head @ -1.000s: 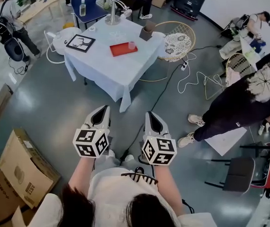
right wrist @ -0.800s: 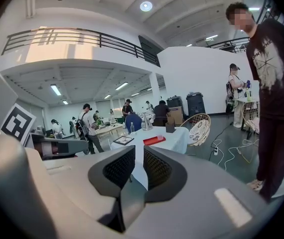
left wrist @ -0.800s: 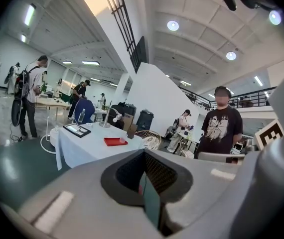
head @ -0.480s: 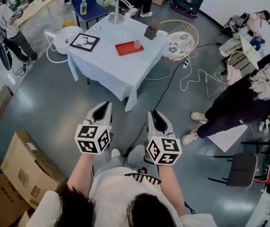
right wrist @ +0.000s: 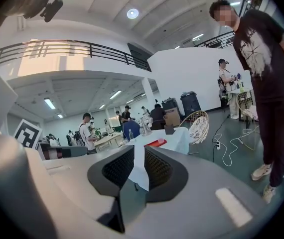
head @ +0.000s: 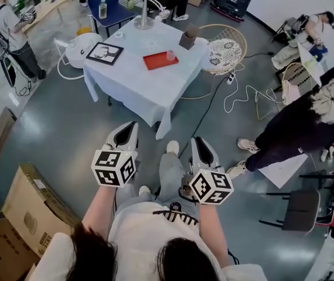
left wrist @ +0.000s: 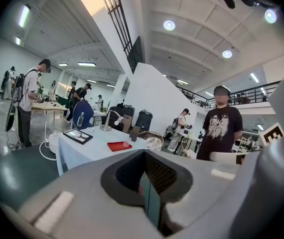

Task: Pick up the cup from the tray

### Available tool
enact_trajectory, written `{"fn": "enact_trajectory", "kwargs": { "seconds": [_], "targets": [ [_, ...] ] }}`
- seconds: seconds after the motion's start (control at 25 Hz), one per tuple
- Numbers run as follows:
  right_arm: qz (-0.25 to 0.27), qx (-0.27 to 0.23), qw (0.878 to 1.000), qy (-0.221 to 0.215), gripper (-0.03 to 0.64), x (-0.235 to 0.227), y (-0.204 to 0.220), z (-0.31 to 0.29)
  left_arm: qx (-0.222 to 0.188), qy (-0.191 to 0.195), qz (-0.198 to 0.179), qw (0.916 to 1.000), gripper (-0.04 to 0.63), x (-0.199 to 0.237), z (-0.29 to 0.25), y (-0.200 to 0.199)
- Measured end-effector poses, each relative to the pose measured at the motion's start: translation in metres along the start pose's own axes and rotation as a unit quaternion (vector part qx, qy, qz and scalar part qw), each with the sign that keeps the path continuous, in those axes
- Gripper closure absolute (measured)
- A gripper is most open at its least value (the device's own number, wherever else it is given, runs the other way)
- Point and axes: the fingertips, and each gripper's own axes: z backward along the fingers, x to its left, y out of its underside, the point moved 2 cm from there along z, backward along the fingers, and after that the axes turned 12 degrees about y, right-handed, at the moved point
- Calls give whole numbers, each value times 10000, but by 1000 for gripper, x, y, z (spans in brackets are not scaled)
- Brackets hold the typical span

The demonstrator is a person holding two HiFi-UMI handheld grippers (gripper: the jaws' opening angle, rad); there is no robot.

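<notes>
Grey floor (head: pixel 67 127) underfoot; white-clothed tabletop (head: pixel 135 75) standing well ahead, cup (head: pixel 170 55) sitting on red tray (head: pixel 153 61); left gripper (head: pixel 133 125) fingers resting together, empty; right gripper (head: pixel 197 139) fingers just opening, slightly apart, empty.

You work under bright, even ceiling lamps (left wrist: pixel 169 25) above the bench (head: pixel 137 81); the floor (head: pixel 35 122) beside it glares softly, fisheye bends the edges, its cup (head: pixel 170 55) looks blurred.
</notes>
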Motion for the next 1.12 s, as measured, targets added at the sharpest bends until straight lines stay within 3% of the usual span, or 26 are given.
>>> {"fn": "enact_trajectory", "kwargs": {
  "seconds": [0.36,0.56,0.96,1.12],
  "targets": [
    [-192,-26,9998,-102,528,-16,-10,-56,58,-260,-135,9996,594,22,-35,-11],
    [44,38,9997,-248,518,-16,-22,-101,47,-88,-94,9999,594,27,-65,-15],
    [199,183,9983,-512,442,-35,-58,-194,183,-328,2,9993,594,57,-149,-36],
    [106,364,9983,-433,426,-58,-71,-230,260,-378,143,9988,594,63,-187,-43]
  ]
}}
